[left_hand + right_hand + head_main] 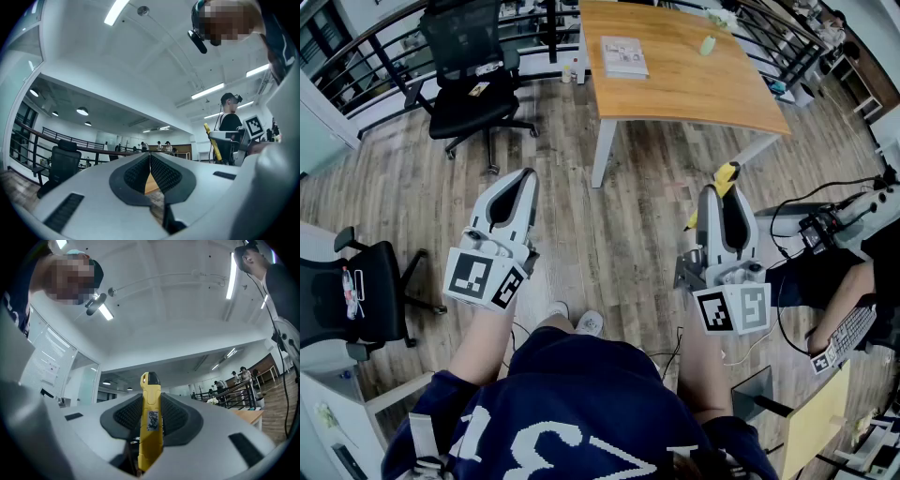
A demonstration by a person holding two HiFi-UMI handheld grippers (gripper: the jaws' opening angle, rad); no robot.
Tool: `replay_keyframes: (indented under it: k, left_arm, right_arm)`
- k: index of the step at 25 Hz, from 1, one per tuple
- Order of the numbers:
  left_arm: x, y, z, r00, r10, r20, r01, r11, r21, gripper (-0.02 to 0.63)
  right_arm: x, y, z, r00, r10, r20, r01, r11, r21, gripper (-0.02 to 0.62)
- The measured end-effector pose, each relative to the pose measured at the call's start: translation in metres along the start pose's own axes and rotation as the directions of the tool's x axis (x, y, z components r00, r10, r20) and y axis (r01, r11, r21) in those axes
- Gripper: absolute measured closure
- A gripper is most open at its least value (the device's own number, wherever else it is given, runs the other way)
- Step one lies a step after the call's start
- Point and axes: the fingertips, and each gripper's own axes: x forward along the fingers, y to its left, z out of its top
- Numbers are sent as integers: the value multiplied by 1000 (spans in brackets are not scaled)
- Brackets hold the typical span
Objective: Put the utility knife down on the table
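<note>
Both grippers are held out ahead of the body over the wood floor [628,234], each tipped a little upward. In the head view the left gripper [520,180] is seen at about 9 o'clock and the right gripper [724,197] at about 3 o'clock, with forearms trailing back toward 6. The table [694,89] is set at 12 o'clock, well apart from both grippers, and a booklet [623,56] is laid on it. A black chair [469,70] is parked at 11.

The knife [727,175] is gripped in the right gripper, and from the head view only its yellow end is seen, poking out past the jaw tips toward 12. It is carried over the floor and is not on the table.

The grip is shown plainly in the right gripper view. The jaws are clamped on the knife's sides, the yellow body is stood upright between the ribbed pads, and its dark-capped end is pushed out beyond them. A small printed label on the handle is seen only here.

In the left gripper view the jaws are pressed together at the tips, with nothing caught between them. Ceiling lights fill much of both gripper views. A standing person [229,117] is picked up at 3 o'clock in the left gripper view alone.
</note>
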Motion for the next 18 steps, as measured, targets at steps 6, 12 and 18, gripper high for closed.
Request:
replay_keyframes:
  k: [6, 12, 18]
  left_arm:
    - [-4, -6, -2, 1000, 1, -8, 0, 1000, 32, 591]
    - [-3, -5, -7, 1000, 24, -13, -24, 999, 33, 591]
    - [18, 14, -20, 999, 38, -39, -37, 999, 18, 591]
  right_arm:
    - [-4, 2, 1, 1000, 9, -5, -9, 1000, 5, 459]
    - [0, -7, -6, 1000, 18, -16, -18, 999, 28, 457]
    - [21, -19, -19, 999, 15, -33, -13, 999, 53, 458]
